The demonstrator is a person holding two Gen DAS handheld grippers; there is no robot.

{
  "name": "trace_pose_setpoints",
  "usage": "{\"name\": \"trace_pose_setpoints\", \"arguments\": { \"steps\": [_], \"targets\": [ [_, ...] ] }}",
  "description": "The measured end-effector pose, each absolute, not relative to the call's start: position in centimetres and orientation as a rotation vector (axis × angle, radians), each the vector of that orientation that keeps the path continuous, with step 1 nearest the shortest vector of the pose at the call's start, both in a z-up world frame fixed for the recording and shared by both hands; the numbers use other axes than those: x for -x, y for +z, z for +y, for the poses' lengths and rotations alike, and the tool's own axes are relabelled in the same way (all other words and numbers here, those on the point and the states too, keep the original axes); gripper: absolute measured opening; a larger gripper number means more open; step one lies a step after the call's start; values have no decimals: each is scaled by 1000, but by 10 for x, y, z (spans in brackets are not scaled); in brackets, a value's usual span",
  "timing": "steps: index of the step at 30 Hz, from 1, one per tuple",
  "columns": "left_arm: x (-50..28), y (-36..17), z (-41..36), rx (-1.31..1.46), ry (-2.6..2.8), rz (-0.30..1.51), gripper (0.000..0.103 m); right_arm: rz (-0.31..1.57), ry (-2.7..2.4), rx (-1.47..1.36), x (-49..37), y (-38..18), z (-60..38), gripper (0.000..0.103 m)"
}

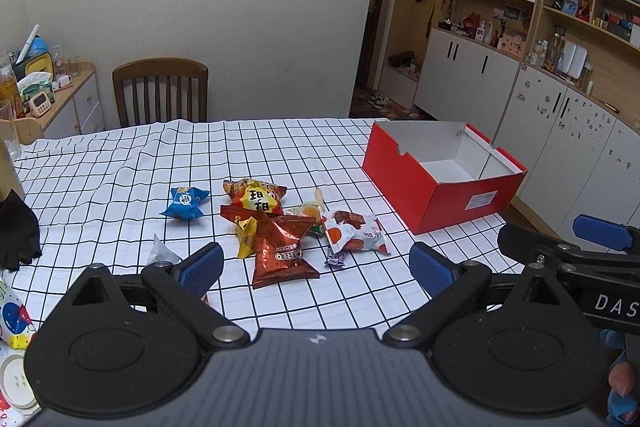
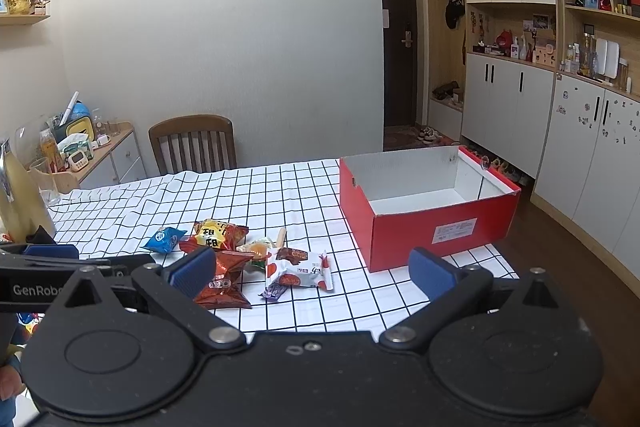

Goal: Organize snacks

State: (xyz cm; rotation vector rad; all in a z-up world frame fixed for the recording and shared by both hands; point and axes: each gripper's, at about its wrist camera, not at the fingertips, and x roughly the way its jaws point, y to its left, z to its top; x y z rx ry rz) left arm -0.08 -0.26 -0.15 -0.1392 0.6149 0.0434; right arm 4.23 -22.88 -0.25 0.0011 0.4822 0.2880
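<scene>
Snacks wait in a heap as two released tools hover over the checked counter (image 1: 120, 163), the red box (image 1: 444, 203) not yet filled.

From the left: a blue packet (image 1: 185, 203) lies a little apart; beside it a yellow-and-red bag (image 1: 256, 198) overlaps the brown Oreo bag (image 1: 280, 247), with a white-and-orange packet (image 1: 356, 233) at the heap's right edge and the box well apart beyond. The left tool (image 1: 316, 269) and right tool (image 2: 312, 273) both stand spread wide, grasping nothing. Sorting appears to be at its start; the next move likely calls for lowering onto a single packet and carrying it rightward to the box. The overlapping bags could snag together; a black glove (image 1: 18, 231) lies at far left.
</scene>
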Motion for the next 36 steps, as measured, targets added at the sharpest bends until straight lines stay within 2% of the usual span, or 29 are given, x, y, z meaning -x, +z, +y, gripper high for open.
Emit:
{"name": "trace_pose_setpoints", "arguments": {
  "steps": [36],
  "targets": [
    [-9,23,-16,102,136,659,100,488,291,13,-58,15,-229,103]
  ]
}}
